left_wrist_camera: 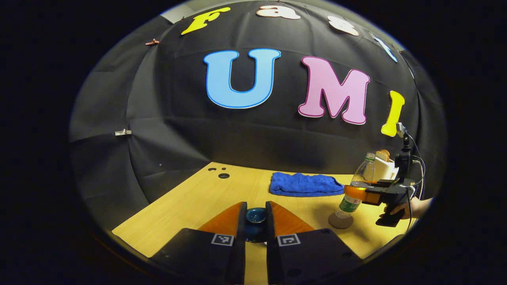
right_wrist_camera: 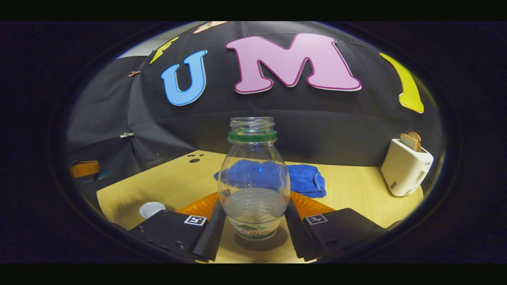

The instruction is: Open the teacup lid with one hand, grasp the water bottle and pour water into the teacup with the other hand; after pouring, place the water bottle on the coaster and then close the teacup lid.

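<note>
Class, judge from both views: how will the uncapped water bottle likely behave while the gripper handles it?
The water bottle looks thin clear plastic, so it may flex. It seems under half full, probably light. With no cap, tilting could spill. Standing on the coaster, it might tip.

- left gripper (left_wrist_camera: 256,215): black blocky housings, square black-and-white tag on each
- right gripper (right_wrist_camera: 253,215): same tags; in left gripper view black body, cables

We see a dim booth with the table (left_wrist_camera: 190,202) lit brightest from above. Soft shadows fall beside the bottle (right_wrist_camera: 253,182). Both views bow strongly toward their edges, where detail smears; the right gripper view looks slightly soft overall.
</note>
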`<state>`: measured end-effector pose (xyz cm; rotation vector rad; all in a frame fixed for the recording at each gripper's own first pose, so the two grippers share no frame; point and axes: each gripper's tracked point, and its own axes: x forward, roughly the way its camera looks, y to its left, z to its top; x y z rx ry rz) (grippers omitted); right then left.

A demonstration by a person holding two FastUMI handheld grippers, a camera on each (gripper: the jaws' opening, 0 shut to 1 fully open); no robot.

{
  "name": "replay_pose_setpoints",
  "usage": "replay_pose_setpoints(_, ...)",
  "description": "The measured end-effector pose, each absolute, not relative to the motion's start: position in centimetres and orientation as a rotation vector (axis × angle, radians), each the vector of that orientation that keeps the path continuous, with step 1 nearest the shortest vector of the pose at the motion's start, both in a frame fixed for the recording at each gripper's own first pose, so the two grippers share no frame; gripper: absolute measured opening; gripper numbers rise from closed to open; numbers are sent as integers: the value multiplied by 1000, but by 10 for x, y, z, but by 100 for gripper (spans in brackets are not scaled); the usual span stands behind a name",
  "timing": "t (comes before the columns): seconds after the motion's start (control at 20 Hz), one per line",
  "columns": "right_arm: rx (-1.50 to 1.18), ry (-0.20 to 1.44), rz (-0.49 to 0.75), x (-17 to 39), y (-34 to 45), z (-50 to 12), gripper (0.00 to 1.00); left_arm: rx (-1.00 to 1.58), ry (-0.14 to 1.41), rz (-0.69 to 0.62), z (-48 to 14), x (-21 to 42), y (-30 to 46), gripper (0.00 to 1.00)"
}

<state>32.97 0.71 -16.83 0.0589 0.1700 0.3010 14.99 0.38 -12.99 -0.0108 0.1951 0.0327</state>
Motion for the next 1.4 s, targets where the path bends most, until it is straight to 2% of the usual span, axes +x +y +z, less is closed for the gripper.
replay_pose_setpoints(0.2, 43, 184, 304, 332, 9, -184, 76, -2, 207, 26, -142, 151, -6, 26)
replay_pose_setpoints(0.25, 33, 182, 305, 331, 9, -186, 77, 1, 207, 21, -143, 150, -10, 22)
replay_pose_setpoints(0.3, 23, 181, 306, 330, 9, -189, 78, 9, 205, 16, -142, 149, -13, 26)
replay_pose_setpoints(0.5, -14, 200, 314, 328, 9, -199, 81, 34, 196, -3, -140, 147, -23, 26)
replay_pose_setpoints(0.55, -17, 206, 311, 326, 8, -200, 93, 34, 197, -6, -140, 146, -25, 26)
replay_pose_setpoints(0.6, -17, 204, 311, 325, 8, -199, 100, 33, 197, -7, -140, 146, -27, 26)
replay_pose_setpoints(0.7, -26, 194, 310, 322, 5, -195, 100, 28, 194, -10, -139, 145, -32, 22)
replay_pose_setpoints(0.8, -46, 192, 303, 317, 0, -194, 100, 24, 191, -10, -138, 146, -34, 22)
replay_pose_setpoints(0.85, -56, 196, 293, 313, -5, -196, 100, 21, 192, -9, -140, 147, -35, 26)
replay_pose_setpoints(0.9, -64, 199, 285, 307, -10, -197, 96, 16, 192, -9, -140, 148, -35, 26)
replay_pose_setpoints(1.0, -74, 215, 287, 295, -16, -203, 100, 4, 190, -7, -144, 154, -36, 26)
replay_pose_setpoints(1.05, -73, 226, 286, 287, -20, -206, 100, -2, 192, -7, -148, 157, -36, 22)
replay_pose_setpoints(1.1, -70, 228, 290, 279, -23, -206, 100, -6, 195, -4, -151, 161, -36, 26)
replay_pose_setpoints(1.2, -77, 222, 308, 272, -24, -208, 100, -16, 194, -4, -158, 166, -37, 26)
replay_pose_setpoints(1.25, -82, 233, 313, 269, -25, -212, 96, -16, 195, -4, -164, 171, -39, 26)
replay_pose_setpoints(1.3, -83, 239, 316, 264, -25, -214, 100, -14, 199, -5, -168, 174, -39, 23)
replay_pose_setpoints(1.4, -76, 239, 325, 257, -23, -213, 96, -12, 206, -9, -178, 181, -41, 26)
